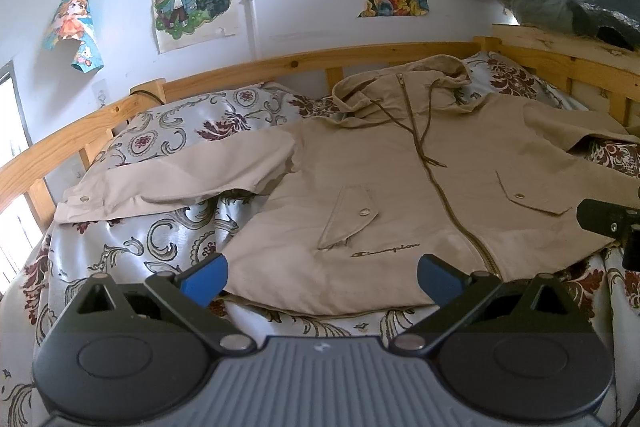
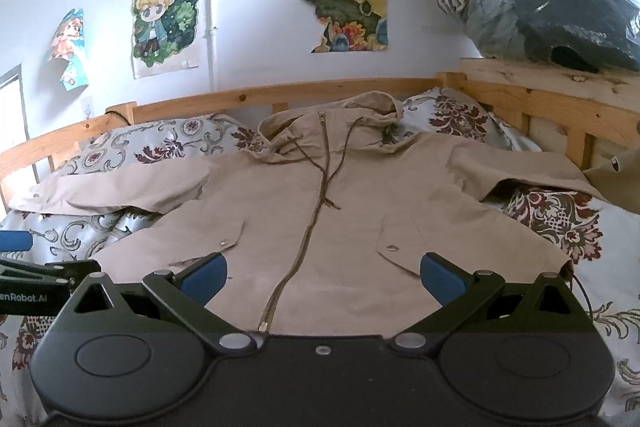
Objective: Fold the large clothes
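The beige hooded jacket (image 1: 400, 187) lies front-up and zipped across the middle of both frames, spread on the patterned bedspread (image 1: 132, 239), hood toward the wooden bed rail (image 1: 248, 71) at the top. One sleeve (image 1: 172, 179) stretches to the left of the frame, the other (image 2: 520, 167) to the right. No fold looks made yet, so I judge this the very start. My left gripper (image 1: 320, 277) hangs over the hem with its jaws spread wide, holding nothing; my right gripper (image 2: 322, 277) is likewise agape and empty above the lower zip. Next I would need to reach out to a sleeve cuff, pinch it, and carry it across the chest. Drawings (image 2: 164, 23) hang on the wall above.
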Demonstrator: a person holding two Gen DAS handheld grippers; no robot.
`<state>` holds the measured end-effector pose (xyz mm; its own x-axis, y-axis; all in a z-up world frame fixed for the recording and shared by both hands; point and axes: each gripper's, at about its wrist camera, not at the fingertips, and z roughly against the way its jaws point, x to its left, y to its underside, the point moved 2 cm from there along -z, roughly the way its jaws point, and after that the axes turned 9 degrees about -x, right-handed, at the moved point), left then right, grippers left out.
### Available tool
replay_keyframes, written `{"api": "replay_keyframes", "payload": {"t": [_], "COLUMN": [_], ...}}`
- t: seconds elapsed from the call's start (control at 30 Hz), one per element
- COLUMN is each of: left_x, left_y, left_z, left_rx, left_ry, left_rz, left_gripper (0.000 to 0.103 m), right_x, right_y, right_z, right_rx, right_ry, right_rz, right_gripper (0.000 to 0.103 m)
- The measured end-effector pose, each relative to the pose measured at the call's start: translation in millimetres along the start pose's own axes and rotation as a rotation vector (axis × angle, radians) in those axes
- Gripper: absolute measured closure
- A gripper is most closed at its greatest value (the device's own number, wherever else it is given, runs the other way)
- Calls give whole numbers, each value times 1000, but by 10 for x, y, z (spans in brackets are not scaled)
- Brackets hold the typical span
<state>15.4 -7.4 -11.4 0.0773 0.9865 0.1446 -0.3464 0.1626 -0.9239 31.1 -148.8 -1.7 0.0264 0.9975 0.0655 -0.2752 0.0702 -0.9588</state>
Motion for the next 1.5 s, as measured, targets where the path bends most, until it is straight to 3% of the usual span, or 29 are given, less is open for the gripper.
{"api": "replay_keyframes", "payload": {"t": [1.07, 1.33, 1.5], "left_x": [5, 144, 247], "left_y": [4, 11, -358], "left_z": [7, -192, -371], "left_rx": [1, 123, 182], "left_ry": [-6, -16, 32], "left_rz": [4, 44, -62], "left_gripper": [1, 1, 1], "right_x": [-20, -73, -401], "right_y": [3, 49, -122], "right_z": [-15, -86, -73], "right_rx": [14, 74, 88], "right_ry": [5, 81, 200], "right_rz": [-5, -26, -163], "right_gripper": [1, 1, 1]}}
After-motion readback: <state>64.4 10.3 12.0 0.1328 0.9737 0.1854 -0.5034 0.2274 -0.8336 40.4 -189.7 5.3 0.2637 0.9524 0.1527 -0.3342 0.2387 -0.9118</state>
